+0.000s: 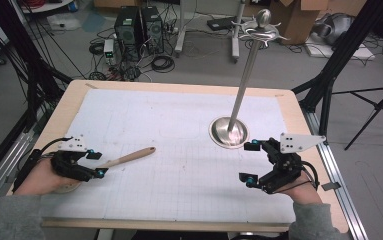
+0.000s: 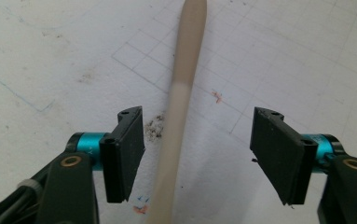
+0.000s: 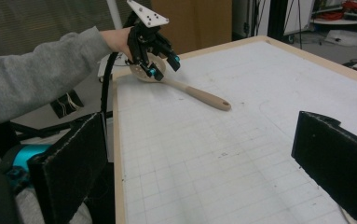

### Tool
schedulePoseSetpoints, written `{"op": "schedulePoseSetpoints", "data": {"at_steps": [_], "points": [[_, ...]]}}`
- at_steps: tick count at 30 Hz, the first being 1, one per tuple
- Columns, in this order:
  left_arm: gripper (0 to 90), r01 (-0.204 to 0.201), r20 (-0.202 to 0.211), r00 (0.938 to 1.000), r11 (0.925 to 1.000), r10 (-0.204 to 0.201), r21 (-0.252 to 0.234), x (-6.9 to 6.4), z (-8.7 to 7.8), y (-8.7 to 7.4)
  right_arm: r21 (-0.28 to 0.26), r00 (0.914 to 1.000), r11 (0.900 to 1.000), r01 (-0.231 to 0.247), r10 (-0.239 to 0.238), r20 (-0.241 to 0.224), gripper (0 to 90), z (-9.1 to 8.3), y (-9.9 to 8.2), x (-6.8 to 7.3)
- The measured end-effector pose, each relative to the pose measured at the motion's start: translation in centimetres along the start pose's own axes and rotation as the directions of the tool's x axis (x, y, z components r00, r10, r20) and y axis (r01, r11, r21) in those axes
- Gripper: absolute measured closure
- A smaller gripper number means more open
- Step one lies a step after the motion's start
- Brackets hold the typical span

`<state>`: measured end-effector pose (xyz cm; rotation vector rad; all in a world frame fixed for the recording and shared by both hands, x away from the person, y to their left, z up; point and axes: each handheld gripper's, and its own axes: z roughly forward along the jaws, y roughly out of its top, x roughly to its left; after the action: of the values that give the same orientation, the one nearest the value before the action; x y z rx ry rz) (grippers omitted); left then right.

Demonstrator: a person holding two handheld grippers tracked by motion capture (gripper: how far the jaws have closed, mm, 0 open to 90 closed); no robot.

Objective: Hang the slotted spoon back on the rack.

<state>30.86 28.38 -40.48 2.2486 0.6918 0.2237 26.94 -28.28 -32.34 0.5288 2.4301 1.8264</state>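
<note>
The light wooden spoon (image 1: 121, 159) lies flat on the white gridded surface (image 1: 179, 125) near its left edge. The left tool (image 1: 98, 163) straddles the spoon handle – jaws apart, pads not touching it. The right tool (image 1: 247, 162) hovers released – well apart, near the steel stand (image 1: 229, 131).

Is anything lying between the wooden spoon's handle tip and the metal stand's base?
No. In the high view only bare gridded mat separates the wooden spoon from the metal stand.
</note>
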Motion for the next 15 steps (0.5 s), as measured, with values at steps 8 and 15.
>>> {"op": "schedulePoseSetpoints", "data": {"at_steps": [8, 15], "points": [[42.3, -0.003, -0.002, 1.0, 0.998, 0.003, 0.064, 0.05, 0.33, 0.25, -0.002, 1.0, 1.0, 0.005, -0.005, -0.001, 2.4, -0.09, -0.04, 0.04], [47.7, 0.003, -0.024, 0.9997, 0.9938, -0.001, 0.111, 0.4, 0.62, 0.03, 0.003, 1.0, 1.0, -0.005, 0.005, -0.002, 2.4, -0.06, -0.16, 0.11]]}}
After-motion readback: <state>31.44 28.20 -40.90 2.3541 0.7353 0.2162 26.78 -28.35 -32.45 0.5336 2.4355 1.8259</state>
